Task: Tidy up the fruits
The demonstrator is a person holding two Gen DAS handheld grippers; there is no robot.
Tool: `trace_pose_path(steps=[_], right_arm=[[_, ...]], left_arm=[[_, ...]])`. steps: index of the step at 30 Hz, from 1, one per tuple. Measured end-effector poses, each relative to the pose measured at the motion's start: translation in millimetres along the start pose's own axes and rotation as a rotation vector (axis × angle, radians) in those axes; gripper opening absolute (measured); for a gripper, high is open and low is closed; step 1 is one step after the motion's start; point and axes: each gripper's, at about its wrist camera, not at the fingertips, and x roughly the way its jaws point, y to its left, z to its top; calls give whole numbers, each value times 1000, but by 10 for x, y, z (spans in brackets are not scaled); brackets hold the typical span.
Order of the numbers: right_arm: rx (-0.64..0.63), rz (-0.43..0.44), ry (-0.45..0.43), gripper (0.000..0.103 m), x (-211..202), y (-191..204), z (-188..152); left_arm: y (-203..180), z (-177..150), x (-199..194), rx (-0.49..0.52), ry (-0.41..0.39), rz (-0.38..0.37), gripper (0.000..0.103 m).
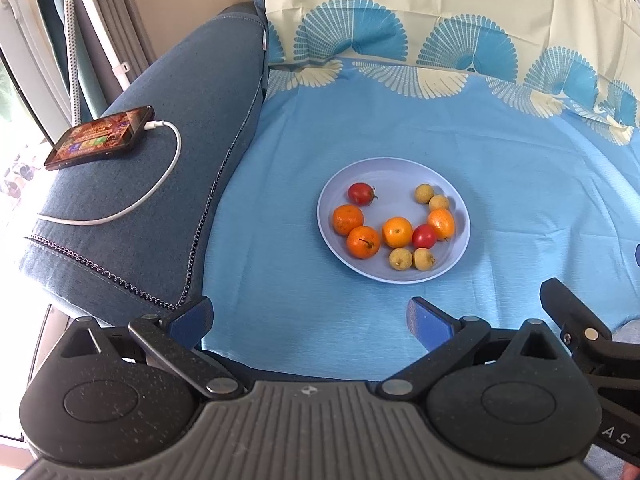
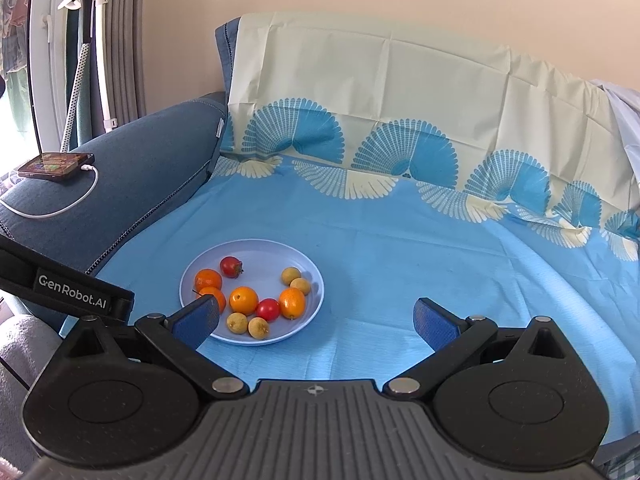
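Observation:
A pale blue plate [image 1: 400,170] [image 2: 260,248] lies on a blue cloth and holds several oranges [image 1: 397,232] [image 2: 243,300], two red tomatoes [image 1: 361,193] [image 2: 231,266] and several small yellow fruits [image 1: 424,192] [image 2: 291,275]. My left gripper [image 1: 310,318] is open and empty, held above the cloth in front of the plate. My right gripper [image 2: 316,322] is open and empty, just right of the plate's near edge; its left finger [image 2: 196,320] overlaps the plate's near left rim in view.
A blue sofa arm [image 1: 160,184] [image 2: 140,176] stands left of the cloth, with a phone [image 1: 100,136] [image 2: 56,165] and white charging cable [image 1: 160,184] on it. The patterned cloth rises up the backrest [image 2: 380,92]. The other gripper's body shows at the view edges [image 1: 576,320] [image 2: 64,288].

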Motion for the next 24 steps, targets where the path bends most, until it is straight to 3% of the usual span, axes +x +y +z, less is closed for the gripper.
trace_pose_path(steps=[24], right_arm=[[-7, 5, -2, 102, 7, 24, 10]], left_arm=[[0, 10, -33, 1, -8, 14, 103]])
